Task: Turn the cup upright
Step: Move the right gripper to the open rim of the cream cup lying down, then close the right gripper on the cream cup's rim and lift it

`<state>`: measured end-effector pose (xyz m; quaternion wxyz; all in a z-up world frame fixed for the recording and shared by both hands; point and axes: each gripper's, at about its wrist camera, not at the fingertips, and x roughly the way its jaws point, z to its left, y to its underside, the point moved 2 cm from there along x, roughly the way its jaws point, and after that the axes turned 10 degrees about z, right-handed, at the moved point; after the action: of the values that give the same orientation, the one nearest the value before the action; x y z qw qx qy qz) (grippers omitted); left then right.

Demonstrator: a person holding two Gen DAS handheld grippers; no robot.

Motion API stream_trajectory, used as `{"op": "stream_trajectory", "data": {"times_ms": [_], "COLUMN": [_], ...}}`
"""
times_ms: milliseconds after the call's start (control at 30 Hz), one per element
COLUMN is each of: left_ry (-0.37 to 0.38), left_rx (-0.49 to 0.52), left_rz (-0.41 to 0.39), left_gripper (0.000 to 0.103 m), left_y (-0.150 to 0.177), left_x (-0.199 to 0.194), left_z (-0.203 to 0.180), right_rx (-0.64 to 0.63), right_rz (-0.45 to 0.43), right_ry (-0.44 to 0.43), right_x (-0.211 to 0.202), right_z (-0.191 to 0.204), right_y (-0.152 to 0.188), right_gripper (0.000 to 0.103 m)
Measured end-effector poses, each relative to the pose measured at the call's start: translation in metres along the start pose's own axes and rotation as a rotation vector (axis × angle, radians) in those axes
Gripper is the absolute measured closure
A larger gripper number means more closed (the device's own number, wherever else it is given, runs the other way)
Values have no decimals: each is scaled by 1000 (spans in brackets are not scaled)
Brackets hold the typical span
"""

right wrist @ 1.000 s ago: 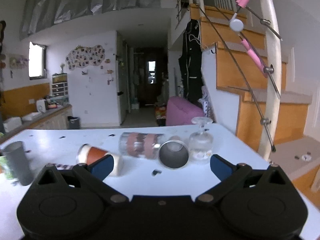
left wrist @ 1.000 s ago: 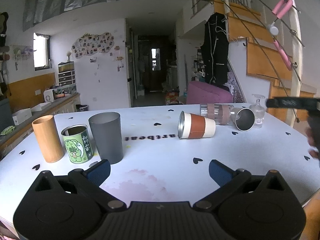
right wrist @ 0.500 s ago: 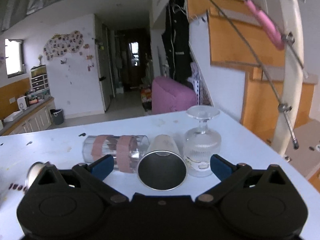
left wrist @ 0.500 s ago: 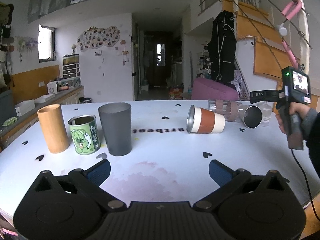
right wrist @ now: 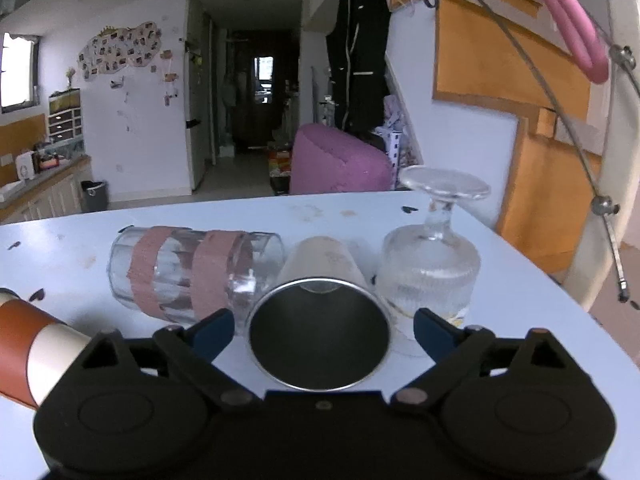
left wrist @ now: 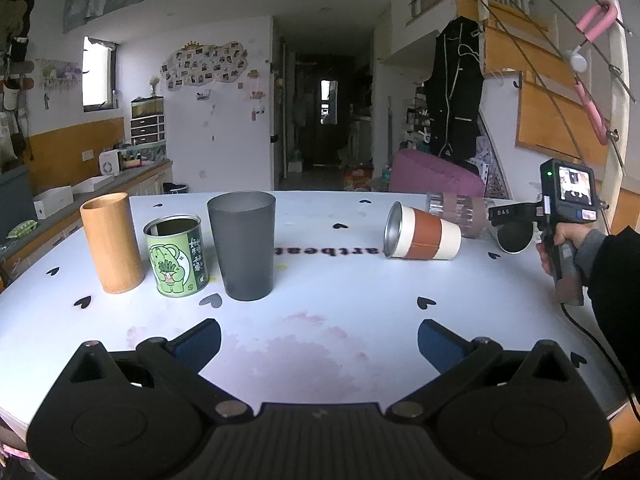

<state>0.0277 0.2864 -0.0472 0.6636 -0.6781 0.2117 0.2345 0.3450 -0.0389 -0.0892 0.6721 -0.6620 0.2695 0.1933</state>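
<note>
A steel cup (right wrist: 320, 320) lies on its side on the white table (right wrist: 80, 240), mouth toward my right gripper (right wrist: 320, 328). That gripper is open, its blue fingertips (right wrist: 212, 330) either side of the cup's rim, apart from it. The cup also shows in the left wrist view (left wrist: 514, 236), partly behind the right gripper's body. A brown-banded cup (left wrist: 424, 232) lies on its side at mid table. A clear glass with pink tape (right wrist: 192, 276) lies on its side left of the steel cup. My left gripper (left wrist: 320, 340) is open and empty near the front edge.
A stemmed glass (right wrist: 430, 264) stands upside down just right of the steel cup. A wooden cup (left wrist: 112, 242), a green tin (left wrist: 176, 256) and a dark grey tumbler (left wrist: 244, 246) stand upright at the left. The table's right edge is close beyond the stemmed glass.
My right gripper has moved forward and right, up to the steel cup's mouth. My left gripper has risen and drawn back slightly. No cup has moved.
</note>
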Motion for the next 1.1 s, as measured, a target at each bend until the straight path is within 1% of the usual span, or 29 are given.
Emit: {"op": "stream_trajectory", "data": {"times_ms": [100,167,200,333,433,533,667,900,1000,1100], "left_ry": [-2,-4,-3,-2,0,5,17,35,37,43], "left_rx": [3,3,4,6,5,2,5,2,9,10], "left_rz": [1,1,1,-4,-4,-4,-5,-1,-2,0], "left_gripper": [0,0,0,0,0,0,0,0,0,0], "left_y": [-1,-1,-1,-2,-2,-2,-2,-1,-1,-1], "left_x": [0,-1,-1,-2,-3,-3,-2,-1,-1,-1], "left_z": [-1,-1,-1,-2,-2,-1,-3,-5,-7,-8], "right_rx": [-16,-12,-12,-9,-21,-36,-65,-91,-133,-133], "right_rz": [4,14,19,33,56,80,72,63,67,76], "right_ry": [34,23,10,11,25,23,16,-78,-85,-111], "right_x": [6,9,10,7,-5,-28,-65,-136,-160,-179], "right_z": [1,0,0,-2,-1,-2,-4,-5,2,6], "right_y": [-1,-1,-2,-1,6,21,52,106,125,139], "right_gripper": [10,13,17,18,18,18,18,18,18,18]}}
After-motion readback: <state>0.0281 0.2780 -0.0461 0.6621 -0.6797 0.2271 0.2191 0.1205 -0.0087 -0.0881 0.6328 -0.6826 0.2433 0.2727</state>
